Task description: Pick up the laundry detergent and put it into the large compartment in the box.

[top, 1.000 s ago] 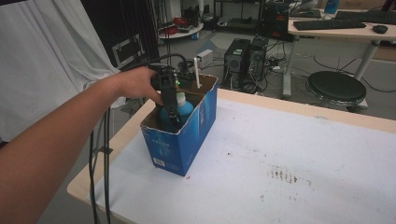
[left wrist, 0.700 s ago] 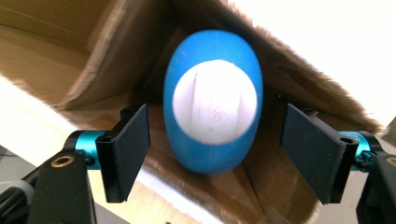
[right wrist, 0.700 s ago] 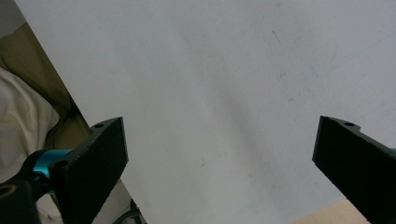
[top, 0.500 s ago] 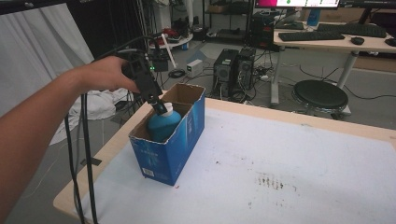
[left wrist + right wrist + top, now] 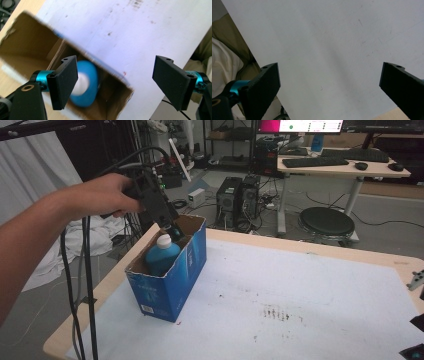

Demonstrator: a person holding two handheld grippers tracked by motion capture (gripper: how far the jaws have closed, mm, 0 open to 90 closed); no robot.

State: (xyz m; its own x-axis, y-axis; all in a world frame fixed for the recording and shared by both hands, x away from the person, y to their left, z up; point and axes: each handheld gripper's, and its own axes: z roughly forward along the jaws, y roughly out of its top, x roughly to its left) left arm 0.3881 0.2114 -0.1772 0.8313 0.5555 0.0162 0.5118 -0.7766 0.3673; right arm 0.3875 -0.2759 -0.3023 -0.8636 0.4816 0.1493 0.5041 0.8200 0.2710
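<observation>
The left gripper (image 5: 172,227) hangs released above the box (image 5: 167,285), whose wall hides most of the bottle (image 5: 161,255). The right gripper (image 5: 329,87), cut off at the edges, gapes empty over the table (image 5: 337,37).

A round black stool (image 5: 328,221) stands beyond the white-covered bench (image 5: 310,310). Behind it, a desk (image 5: 345,168) carries a keyboard (image 5: 314,162). Two computer towers (image 5: 240,200) sit on the floor.

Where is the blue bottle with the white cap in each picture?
High view: the blue bottle stands inside the blue cardboard box, left of centre.
Left gripper view: the bottle lies low and left, seen from above, beside the left jaw.
Right gripper view: not in it.
Shared landmark: the white table top.
</observation>
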